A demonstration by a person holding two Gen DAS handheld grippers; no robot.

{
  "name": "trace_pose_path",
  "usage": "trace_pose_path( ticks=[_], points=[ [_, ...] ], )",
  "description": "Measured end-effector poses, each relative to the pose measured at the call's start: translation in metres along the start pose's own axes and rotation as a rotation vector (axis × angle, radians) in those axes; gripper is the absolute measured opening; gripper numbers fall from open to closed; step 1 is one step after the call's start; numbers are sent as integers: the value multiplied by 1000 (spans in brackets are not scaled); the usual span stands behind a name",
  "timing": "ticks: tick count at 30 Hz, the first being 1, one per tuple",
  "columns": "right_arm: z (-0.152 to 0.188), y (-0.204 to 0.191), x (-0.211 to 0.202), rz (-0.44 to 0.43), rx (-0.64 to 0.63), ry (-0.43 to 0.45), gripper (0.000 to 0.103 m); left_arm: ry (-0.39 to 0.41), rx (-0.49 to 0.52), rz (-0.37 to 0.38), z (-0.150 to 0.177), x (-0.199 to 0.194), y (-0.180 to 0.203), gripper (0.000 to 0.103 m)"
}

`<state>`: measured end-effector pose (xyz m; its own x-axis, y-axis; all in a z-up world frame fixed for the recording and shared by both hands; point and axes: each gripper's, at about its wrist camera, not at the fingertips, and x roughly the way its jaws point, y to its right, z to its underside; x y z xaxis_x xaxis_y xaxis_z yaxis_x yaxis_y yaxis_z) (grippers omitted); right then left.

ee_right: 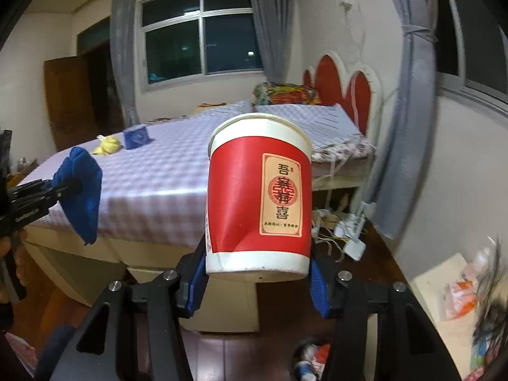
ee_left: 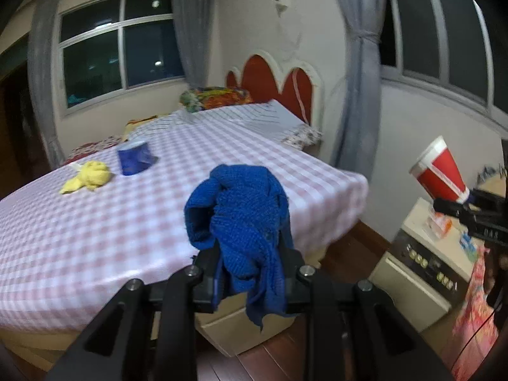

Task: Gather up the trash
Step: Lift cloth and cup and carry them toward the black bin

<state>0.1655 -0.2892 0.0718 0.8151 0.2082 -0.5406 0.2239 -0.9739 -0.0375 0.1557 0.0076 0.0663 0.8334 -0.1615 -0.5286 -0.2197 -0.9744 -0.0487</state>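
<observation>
My left gripper is shut on a crumpled blue cloth, which bulges above the jaws and hangs down in front of them. From the right wrist view the same blue cloth hangs off the left gripper at the left edge. My right gripper is shut on a red and white paper cup, held near its base and dented at the lower left. The cup also shows tilted at the right of the left wrist view. On the checked bed cover lie a yellow crumpled rag and a blue wrapper.
The bed with its pink checked cover fills the left and middle. A bedside cabinet stands at the right with packets on top. Cables and white plugs lie on the wooden floor beside the bed. Small litter lies on the floor below.
</observation>
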Motion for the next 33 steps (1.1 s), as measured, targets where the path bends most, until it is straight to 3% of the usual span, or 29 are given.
trace_pose_path(
  ticks=[7, 15, 33],
  points=[
    [40, 39, 5, 71, 53, -58, 56, -8, 31, 116, 22, 23, 54, 27],
    [96, 77, 11, 114, 89, -132, 56, -72, 66, 249, 47, 65, 127, 27],
    [204, 162, 44, 185, 195, -296, 56, -260, 180, 369, 96, 161, 241, 27]
  ],
)
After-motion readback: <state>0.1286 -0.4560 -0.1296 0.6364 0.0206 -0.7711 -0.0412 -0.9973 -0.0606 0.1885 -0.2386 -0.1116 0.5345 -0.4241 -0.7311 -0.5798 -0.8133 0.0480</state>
